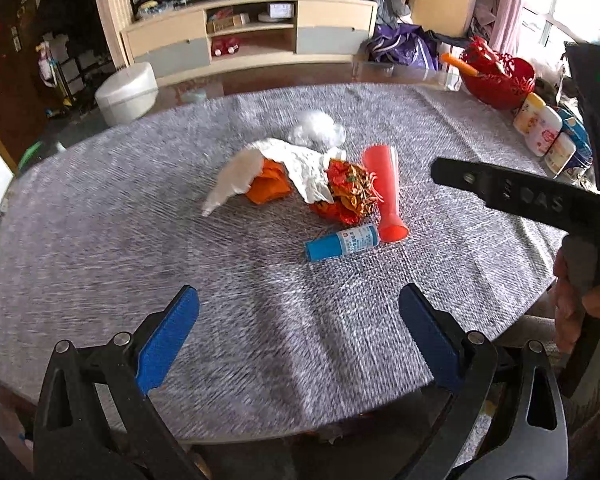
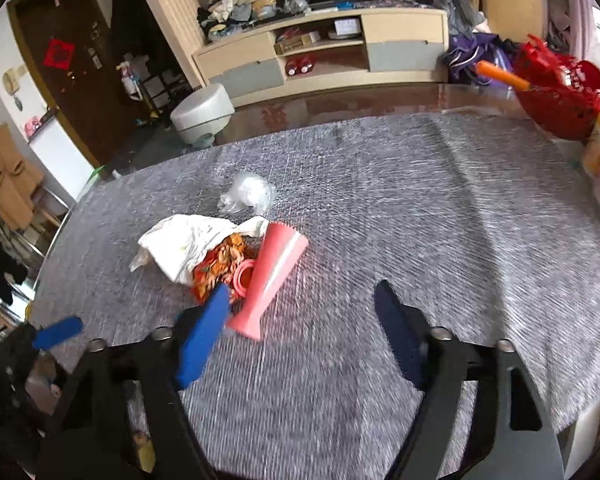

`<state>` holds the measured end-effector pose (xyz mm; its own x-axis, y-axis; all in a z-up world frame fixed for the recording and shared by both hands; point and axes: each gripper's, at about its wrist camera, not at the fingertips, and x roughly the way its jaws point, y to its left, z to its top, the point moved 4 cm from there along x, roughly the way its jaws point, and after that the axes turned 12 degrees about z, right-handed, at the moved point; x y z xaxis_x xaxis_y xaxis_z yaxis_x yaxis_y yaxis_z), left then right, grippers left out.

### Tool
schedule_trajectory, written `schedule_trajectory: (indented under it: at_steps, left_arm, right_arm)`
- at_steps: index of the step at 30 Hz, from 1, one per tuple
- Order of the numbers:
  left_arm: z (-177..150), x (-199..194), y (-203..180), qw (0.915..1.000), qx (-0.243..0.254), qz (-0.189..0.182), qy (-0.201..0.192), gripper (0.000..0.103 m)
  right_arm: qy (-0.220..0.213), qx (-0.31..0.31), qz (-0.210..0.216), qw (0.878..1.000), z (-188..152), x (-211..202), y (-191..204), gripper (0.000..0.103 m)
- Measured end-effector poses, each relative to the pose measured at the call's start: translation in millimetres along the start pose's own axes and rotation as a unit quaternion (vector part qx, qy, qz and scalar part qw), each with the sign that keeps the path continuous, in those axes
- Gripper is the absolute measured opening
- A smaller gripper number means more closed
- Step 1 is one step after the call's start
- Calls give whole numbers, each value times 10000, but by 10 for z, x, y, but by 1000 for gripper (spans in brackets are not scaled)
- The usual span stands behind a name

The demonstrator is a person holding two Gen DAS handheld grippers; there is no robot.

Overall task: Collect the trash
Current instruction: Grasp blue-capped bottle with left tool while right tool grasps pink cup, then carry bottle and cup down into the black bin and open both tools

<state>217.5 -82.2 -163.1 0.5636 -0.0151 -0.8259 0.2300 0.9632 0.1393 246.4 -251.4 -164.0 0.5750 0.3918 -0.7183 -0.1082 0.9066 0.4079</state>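
A heap of trash lies mid-table on the grey cloth (image 1: pixel 100 208): a white crumpled tissue (image 1: pixel 300 166), orange wrapper (image 1: pixel 268 186), red-gold foil wrapper (image 1: pixel 352 190), clear plastic wad (image 1: pixel 318 128), red plastic cup on its side (image 1: pixel 386 194) and a small blue-capped bottle (image 1: pixel 342 242). My left gripper (image 1: pixel 298 332) is open and empty, short of the bottle. My right gripper (image 2: pixel 300 328) is open and empty, its left finger (image 2: pixel 204 336) beside the cup's base (image 2: pixel 272 276). The tissue (image 2: pixel 180 242), foil wrapper (image 2: pixel 220 260) and plastic wad (image 2: pixel 248 194) show there too. The right gripper also shows in the left wrist view (image 1: pixel 516 196).
A red basket (image 1: pixel 500 76) and several small bottles (image 1: pixel 544 132) stand at the table's far right edge. Beyond the table are a TV cabinet (image 1: pixel 252 36) and a white round bin (image 1: pixel 126 92) on the floor.
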Motion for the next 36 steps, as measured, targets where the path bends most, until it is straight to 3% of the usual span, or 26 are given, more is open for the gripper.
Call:
schedule_trajectory:
  at_steps: [4, 7, 12, 14, 16, 26, 29, 36]
  left_arm:
    - [31, 197, -82, 9999, 25, -116, 51, 89]
    - [65, 317, -122, 9997, -17, -223, 127, 80]
    - [120, 479, -213, 9989, -72, -396, 235, 78]
    - [121, 509, -260, 9987, -66, -436, 271, 77]
    - [127, 547, -299, 9984, -55, -465, 309, 73]
    - [203, 629, -400, 9989, -81, -396, 225, 66]
    - [223, 630, -420, 9997, -1, -218, 147, 55]
    - [100, 501, -320, 9997, 80, -185, 148, 55]
  right_arm:
    - [139, 78, 149, 9998, 64, 225, 9, 54]
    - [249, 172, 164, 9994, 101, 387, -21, 52]
    - [432, 428, 321, 9976, 110, 587, -70, 51]
    - [489, 378, 327, 9976, 114, 641, -46, 46]
    - [540, 341, 375, 9973, 110, 676, -25, 33]
    - [198, 290, 204, 9992, 228, 425, -243, 33]
    - [151, 250, 160, 9994, 212, 344, -283, 33]
    - [188, 166, 148, 9996, 71, 228, -268, 33]
